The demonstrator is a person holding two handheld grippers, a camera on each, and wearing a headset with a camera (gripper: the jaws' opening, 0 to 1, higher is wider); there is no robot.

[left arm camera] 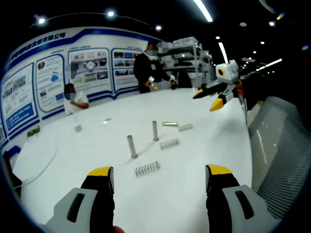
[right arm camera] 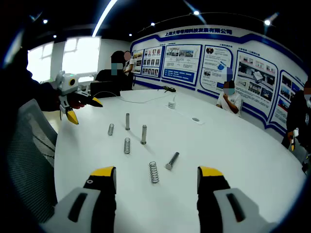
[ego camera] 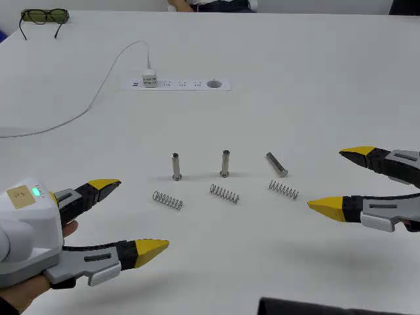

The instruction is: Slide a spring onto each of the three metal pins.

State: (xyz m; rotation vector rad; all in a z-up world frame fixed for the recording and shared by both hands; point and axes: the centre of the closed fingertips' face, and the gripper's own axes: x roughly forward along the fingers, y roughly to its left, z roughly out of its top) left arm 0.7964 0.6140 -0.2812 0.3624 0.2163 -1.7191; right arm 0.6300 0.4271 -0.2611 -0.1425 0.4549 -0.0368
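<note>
Two metal pins stand upright on the white table (ego camera: 315,79): the left pin (ego camera: 176,167) and the middle pin (ego camera: 225,163). The right pin (ego camera: 276,164) lies on its side. In front of each pin lies a loose spring: left (ego camera: 167,200), middle (ego camera: 224,193), right (ego camera: 283,189). My left gripper (ego camera: 131,216) is open at the lower left, short of the left spring (left arm camera: 147,168). My right gripper (ego camera: 341,180) is open at the right edge, beside the right spring (right arm camera: 154,172) and the fallen pin (right arm camera: 172,160). Nothing sits between either pair of jaws.
A white power strip (ego camera: 177,83) with a plugged-in charger and a cable trailing left lies beyond the pins. Dark glasses (ego camera: 44,16) rest at the far left corner. People (right arm camera: 228,94) are at the table's far side. A mesh chair (left arm camera: 282,145) stands by the table edge.
</note>
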